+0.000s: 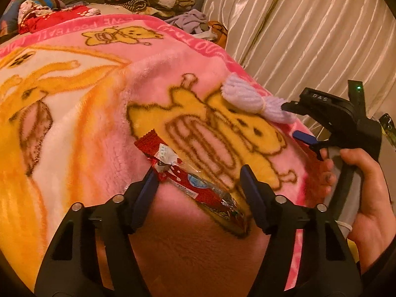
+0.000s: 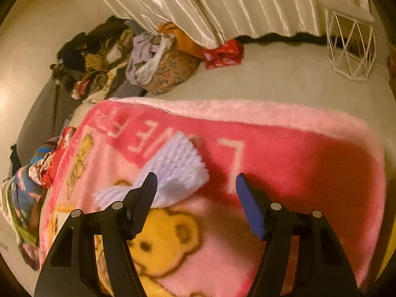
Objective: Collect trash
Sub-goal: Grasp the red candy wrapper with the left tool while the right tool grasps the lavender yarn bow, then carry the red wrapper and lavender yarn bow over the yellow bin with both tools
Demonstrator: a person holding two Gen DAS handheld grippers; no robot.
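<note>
The wrapper [image 1: 195,185] lies on the blanket [image 1: 99,123], between the fingers of the left gripper [image 1: 198,180]. The yarn bundle [image 1: 250,99] lies on the same blanket, farther along, toward the curtain [image 1: 309,24]. The right gripper [image 2: 196,180] stands just beside the yarn bundle. A clothes pile [image 2: 91,59] and a basket [image 2: 170,71] sit beyond the blanket's far edge.
</note>
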